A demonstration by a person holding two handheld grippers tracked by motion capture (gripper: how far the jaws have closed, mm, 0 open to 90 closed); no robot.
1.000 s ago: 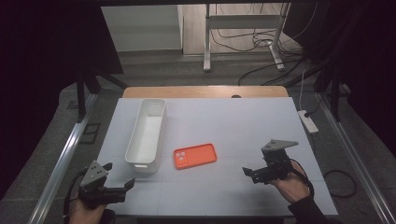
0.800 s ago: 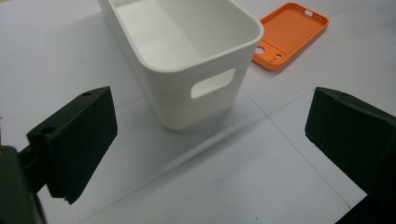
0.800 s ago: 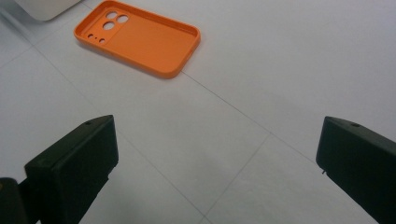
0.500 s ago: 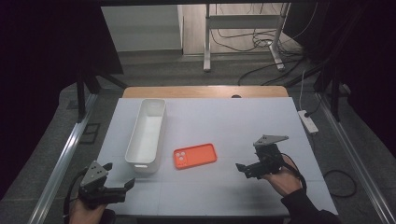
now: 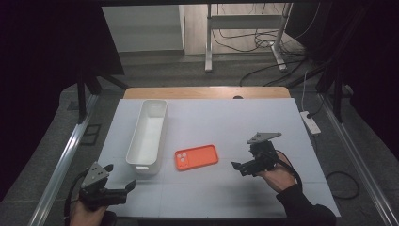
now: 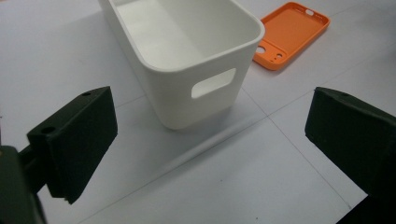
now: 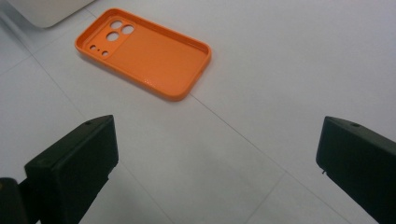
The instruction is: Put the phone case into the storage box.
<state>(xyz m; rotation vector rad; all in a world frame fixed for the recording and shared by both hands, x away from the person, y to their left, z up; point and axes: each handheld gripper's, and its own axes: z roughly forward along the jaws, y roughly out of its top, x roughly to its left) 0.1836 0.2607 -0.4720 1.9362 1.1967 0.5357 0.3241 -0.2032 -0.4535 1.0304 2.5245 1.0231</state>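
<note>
The orange phone case [image 5: 196,157] lies flat on the white table [image 5: 235,122], hollow side up, with its camera cutouts at the left end. It sits near the table's middle, just right of the white bin [image 5: 147,136] and not touching it, long side running left to right.

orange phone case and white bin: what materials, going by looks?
Orange phone case: looks like soft silicone or TPU, matte, with a thin raised lip, moulded camera cutouts and no sharp glare. White bin: probably injection-moulded plastic, smooth satin finish, with uniform thin walls, rounded corners and a moulded handle slot. Neither can be confirmed by sight alone.
</note>
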